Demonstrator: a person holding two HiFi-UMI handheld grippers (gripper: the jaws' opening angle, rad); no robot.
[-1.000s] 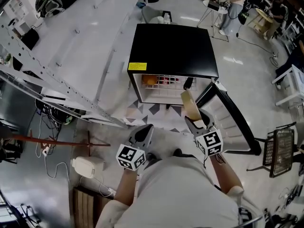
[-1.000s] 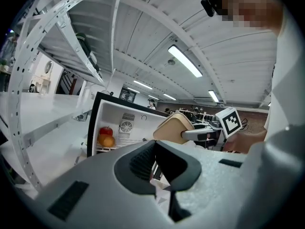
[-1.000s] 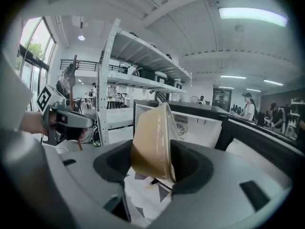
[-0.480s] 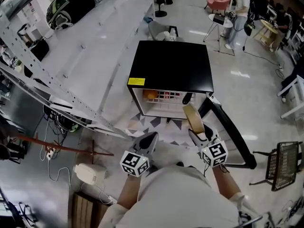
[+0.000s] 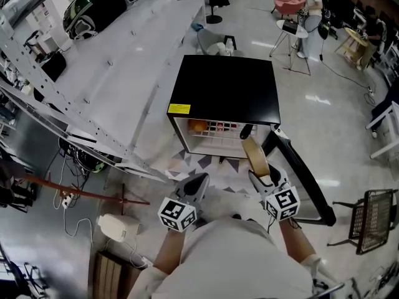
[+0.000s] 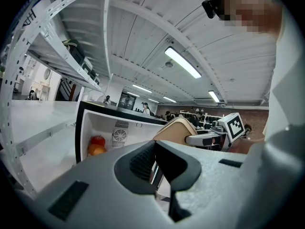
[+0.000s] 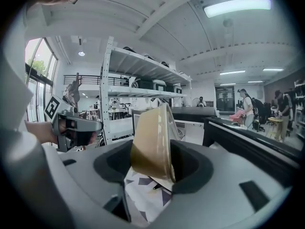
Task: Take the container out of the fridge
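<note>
— One container (image 5: 254, 155) is seen clamped, tilted on edge, in the right gripper (image 5: 260, 174). Where is it held?
— Just outside the open fridge (image 5: 224, 86), toward its right; the left gripper (image 5: 195, 184) is closed on nothing.

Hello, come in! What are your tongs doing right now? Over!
Right tongs shut on tan container, held outside the fridge. Left tongs shut, empty. Fridge door open at right, nothing blocking.
</note>
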